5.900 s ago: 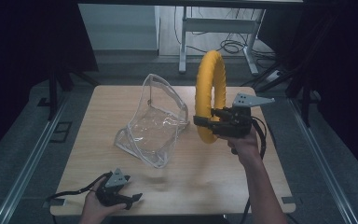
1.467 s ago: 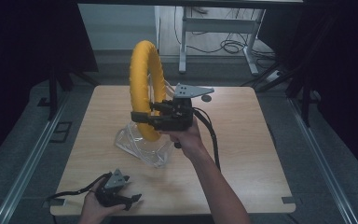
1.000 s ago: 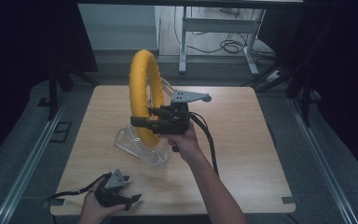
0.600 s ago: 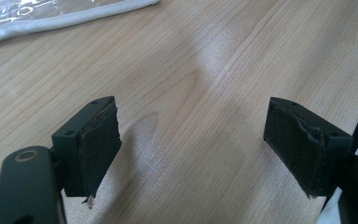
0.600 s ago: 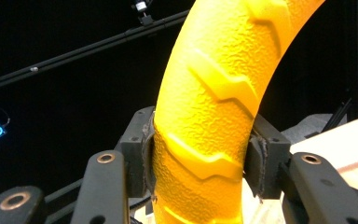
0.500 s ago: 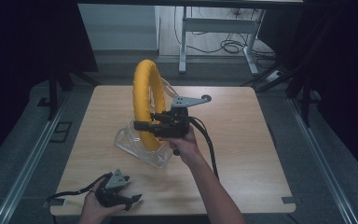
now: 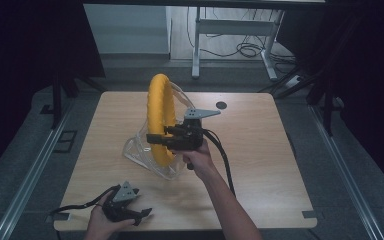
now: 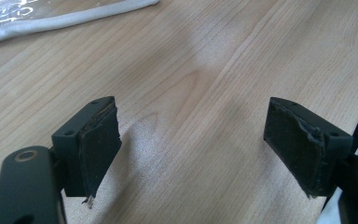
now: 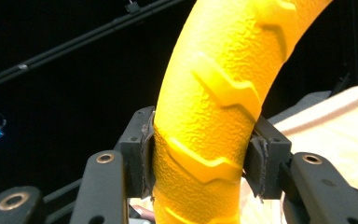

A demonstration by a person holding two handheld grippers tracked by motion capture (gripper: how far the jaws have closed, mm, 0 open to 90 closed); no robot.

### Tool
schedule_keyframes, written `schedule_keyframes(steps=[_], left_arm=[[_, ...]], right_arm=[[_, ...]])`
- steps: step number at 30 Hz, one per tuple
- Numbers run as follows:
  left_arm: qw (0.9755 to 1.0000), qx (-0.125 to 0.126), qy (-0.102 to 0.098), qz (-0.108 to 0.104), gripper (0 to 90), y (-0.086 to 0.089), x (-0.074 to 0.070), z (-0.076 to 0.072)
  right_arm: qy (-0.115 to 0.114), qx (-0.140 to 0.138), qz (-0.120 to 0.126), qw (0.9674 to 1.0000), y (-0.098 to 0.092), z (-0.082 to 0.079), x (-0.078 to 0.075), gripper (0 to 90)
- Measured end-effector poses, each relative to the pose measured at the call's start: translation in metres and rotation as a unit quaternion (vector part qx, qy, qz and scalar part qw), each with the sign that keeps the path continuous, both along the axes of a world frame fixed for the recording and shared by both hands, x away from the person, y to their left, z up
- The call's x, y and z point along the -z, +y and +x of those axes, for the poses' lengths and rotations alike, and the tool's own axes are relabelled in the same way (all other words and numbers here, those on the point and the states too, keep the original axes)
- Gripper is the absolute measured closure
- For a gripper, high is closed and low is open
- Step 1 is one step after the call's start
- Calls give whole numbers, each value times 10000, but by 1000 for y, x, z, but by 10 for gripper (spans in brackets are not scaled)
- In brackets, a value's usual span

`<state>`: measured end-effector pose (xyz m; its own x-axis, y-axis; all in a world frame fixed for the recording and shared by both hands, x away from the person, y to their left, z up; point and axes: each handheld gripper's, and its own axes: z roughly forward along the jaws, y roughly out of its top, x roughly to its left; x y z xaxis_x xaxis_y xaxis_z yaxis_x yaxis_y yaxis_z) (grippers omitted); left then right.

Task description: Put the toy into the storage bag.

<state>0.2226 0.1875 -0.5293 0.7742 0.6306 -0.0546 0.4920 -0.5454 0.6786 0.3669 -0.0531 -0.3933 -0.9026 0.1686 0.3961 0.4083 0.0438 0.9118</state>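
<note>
One yellow ring (image 7: pixel 161 118) is gripped upright by the right gripper (image 7: pixel 156 139), its jaws clenched on the ring's lower part, and is held over the clear plastic bag (image 7: pixel 145 150) near the middle of the bench (image 7: pixel 260 150). Judged from this, bagging is under way but unfinished: the ring mostly stands above the bag. The left gripper (image 7: pixel 140 215) rests released at the bench's near left edge.

A wooden table (image 7: pixel 260 150) stands on grey floor (image 7: pixel 20 165). Behind it, a white desk frame (image 7: pixel 230 30), floor cables (image 7: pixel 245 49) and dark curtains (image 7: pixel 25 45).
</note>
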Motion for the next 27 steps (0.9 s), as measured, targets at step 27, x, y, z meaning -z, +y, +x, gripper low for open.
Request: schedule_keyframes(steps=[27], left_arm=[[10000, -15, 4, -17, 183, 0, 0, 0]], right_arm=[[-381, 787, -405, 9953, -8, -6, 6, 358]])
